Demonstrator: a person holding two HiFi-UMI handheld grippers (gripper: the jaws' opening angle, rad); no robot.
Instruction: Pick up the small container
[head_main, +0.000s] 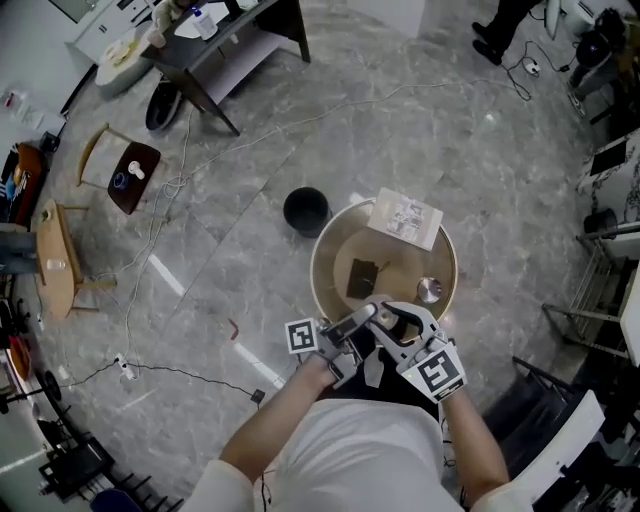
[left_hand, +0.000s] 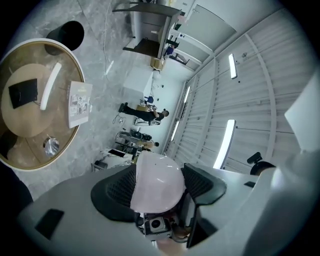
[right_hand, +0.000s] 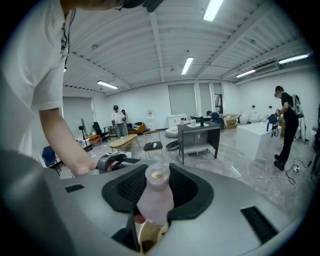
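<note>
Pick-up judged done: small bottle (right_hand: 155, 200) is pinched by right gripper (right_hand: 157, 191), held over table (head_main: 322, 262) at 6 o'clock. Pale cap (left_hand: 156, 177) is clamped by left gripper (left_hand: 159, 190). Next: bottle kept upright, neck looks open.

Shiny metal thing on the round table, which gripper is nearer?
Right. The right gripper, shut on a small bottle, is just short of the shiny metal thing, to its left; the left gripper, shut on a pale cap, is farther left.
</note>
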